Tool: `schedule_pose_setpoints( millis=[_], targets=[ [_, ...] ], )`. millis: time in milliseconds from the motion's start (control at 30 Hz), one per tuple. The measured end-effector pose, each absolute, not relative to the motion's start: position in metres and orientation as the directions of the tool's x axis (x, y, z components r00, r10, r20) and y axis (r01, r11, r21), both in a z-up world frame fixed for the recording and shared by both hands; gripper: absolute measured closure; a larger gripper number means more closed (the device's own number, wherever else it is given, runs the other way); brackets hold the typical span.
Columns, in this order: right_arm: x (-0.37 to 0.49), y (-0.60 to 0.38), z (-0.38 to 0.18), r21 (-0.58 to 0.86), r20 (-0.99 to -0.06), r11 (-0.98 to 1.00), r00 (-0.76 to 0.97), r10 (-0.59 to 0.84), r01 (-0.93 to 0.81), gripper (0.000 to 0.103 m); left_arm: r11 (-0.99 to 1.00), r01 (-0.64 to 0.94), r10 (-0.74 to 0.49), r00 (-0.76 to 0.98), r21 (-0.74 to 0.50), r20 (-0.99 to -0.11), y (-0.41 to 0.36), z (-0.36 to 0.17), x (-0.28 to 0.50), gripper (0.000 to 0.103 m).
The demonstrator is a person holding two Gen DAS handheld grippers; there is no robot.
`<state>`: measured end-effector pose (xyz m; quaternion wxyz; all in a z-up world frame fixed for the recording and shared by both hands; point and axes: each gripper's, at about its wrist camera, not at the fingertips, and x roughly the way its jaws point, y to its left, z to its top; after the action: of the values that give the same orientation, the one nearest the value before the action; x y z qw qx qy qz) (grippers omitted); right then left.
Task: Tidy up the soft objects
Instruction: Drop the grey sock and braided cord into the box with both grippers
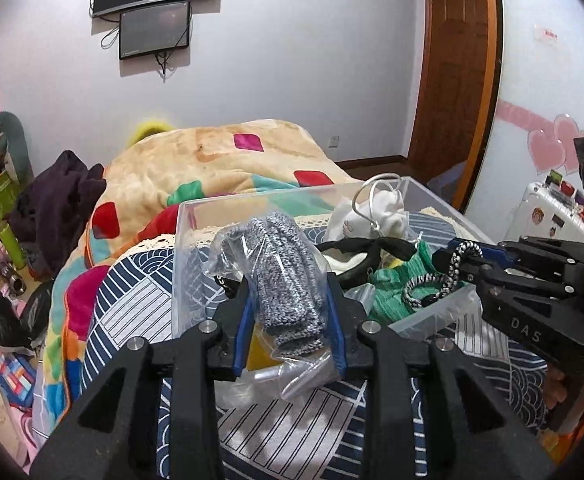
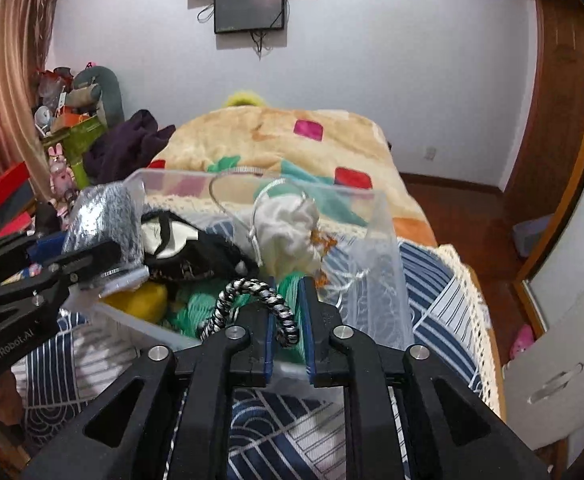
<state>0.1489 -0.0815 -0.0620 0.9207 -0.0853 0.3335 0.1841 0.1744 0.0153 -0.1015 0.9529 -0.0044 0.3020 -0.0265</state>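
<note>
The bin (image 1: 195,216), a clear plastic box on the bed (image 2: 444,280), is the landmark here; everything soft gathers in it or just above it. Both tools hover at its near edge, each carrying something.

The left tool (image 1: 287,320) is clamped on a bagged grey knit (image 1: 279,264), its blue pads pressing the clear wrapper from both sides. The bundle stands upright between them, over the bin's near left corner, its top leaning over the bin. Held by its lower half, the bag hangs clear of the rim, which should let it drop inside once released, I judge.

The right tool (image 2: 287,328) has its pads drawn close on a black-and-white braided cord (image 2: 251,296). The loop arches up and to the left from the pads, over the bin's near wall. Pinching one end keeps the limp cord from slipping away.

Inside the bin already lie a green knit (image 2: 195,308), a yellow piece (image 2: 139,300) at the near left corner, a black-edged cloth (image 2: 195,256) in the middle and a white pouch (image 2: 287,232) toward the far side, with a wire hoop (image 2: 227,176) rising above it. They are piled loosely, so the bin looks part full.

Beyond the bin's far wall a patterned blanket (image 1: 211,160) is heaped on the bed.
</note>
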Motion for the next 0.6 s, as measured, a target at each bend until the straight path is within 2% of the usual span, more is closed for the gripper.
schedule_pose_setpoints(
  millis=[167, 233, 333, 433, 600],
  targets=[
    [0.140, -0.092, -0.059, -0.044, -0.634, 0.926, 0.727, 0.264, -0.375, 0.062, 0.997, 0.052, -0.074, 0.810, -0.054, -0.582, 0.020, -0.102, 0.168, 0.067],
    [0.134, -0.097, -0.057, -0.034, -0.631, 0.926, 0.727, 0.273, -0.377, 0.060, 0.996, 0.058, -0.086, 0.810, -0.066, -0.581, 0.022, -0.100, 0.163, 0.066],
    [0.132, -0.102, -0.055, -0.027, -0.626, 0.926, 0.729, 0.278, -0.376, 0.058, 0.995, 0.069, -0.101, 0.811, -0.077, -0.577, 0.024, -0.097, 0.156, 0.057],
    [0.127, -0.105, -0.052, -0.017, -0.623, 0.924, 0.727, 0.288, -0.381, 0.048, 0.993, 0.082, -0.117, 0.817, -0.087, -0.565, 0.024, -0.091, 0.146, 0.053],
    [0.116, -0.107, -0.045, -0.008, -0.599, 0.919, 0.738, 0.311, -0.393, 0.048, 0.991, 0.092, -0.128, 0.842, -0.095, -0.523, 0.023, -0.076, 0.129, 0.048]
  ],
)
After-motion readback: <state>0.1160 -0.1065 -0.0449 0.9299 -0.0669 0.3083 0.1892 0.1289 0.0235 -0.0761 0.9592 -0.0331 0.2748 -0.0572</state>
